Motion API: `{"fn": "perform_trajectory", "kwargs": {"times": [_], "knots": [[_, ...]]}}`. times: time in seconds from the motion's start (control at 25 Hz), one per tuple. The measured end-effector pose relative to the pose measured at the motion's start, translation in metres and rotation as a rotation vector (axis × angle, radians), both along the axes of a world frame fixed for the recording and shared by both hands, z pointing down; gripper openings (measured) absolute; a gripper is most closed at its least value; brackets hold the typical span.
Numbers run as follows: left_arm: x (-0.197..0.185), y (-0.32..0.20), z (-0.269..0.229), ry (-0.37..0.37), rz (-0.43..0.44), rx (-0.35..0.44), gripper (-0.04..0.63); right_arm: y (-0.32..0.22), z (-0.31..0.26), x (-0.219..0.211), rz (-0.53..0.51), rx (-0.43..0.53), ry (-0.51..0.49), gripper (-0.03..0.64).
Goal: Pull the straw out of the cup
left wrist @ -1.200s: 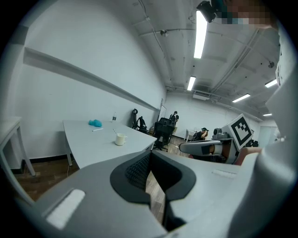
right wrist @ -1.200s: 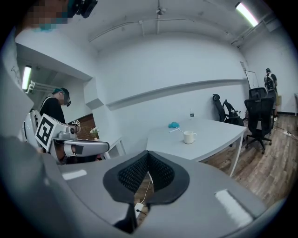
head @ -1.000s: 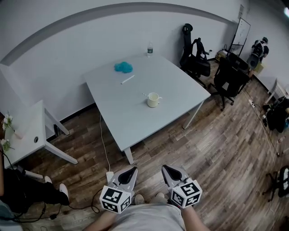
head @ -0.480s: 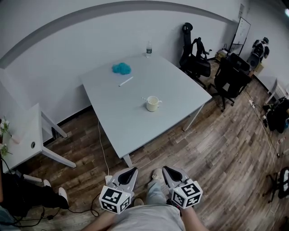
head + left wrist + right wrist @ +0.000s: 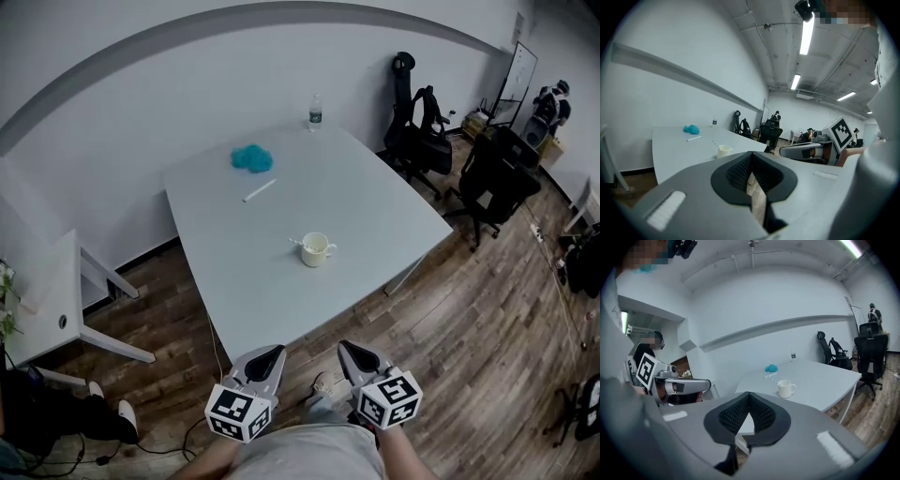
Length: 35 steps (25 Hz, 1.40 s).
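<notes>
Your left claw and right claw were both clenched, empty, off the near edge of the desk. Cup (straw inside) sat mid-desk.

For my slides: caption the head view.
Left gripper and right gripper, shut, face a table with a straw in a cup.

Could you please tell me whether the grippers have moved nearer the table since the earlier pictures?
Yes. The left gripper and right gripper have advanced toward the table: its near corner, earlier well ahead, now lies beside their tips.
</notes>
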<state>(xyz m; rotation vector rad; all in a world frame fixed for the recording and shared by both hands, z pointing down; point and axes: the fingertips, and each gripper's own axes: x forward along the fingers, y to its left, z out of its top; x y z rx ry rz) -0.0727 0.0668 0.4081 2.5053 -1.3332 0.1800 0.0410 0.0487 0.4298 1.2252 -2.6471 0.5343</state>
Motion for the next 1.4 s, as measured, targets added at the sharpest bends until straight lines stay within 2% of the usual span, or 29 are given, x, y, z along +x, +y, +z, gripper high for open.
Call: {"fn": "perform_trajectory", "kwargs": {"times": [0.56, 0.92, 1.4], "knots": [[0.036, -0.137, -0.010, 0.039, -0.081, 0.014, 0.018, -0.133, -0.014, 0.032, -0.094, 0.016, -0.004, 0.006], [0.040, -0.165, -0.005, 0.015, -0.106, -0.011, 0.018, -0.170, -0.008, 0.036, -0.123, -0.009, -0.011, 0.006], [0.011, -0.199, 0.010, -0.005, -0.099, -0.054, 0.018, -0.204, -0.006, 0.017, -0.092, -0.019, 0.008, 0.006]]}}
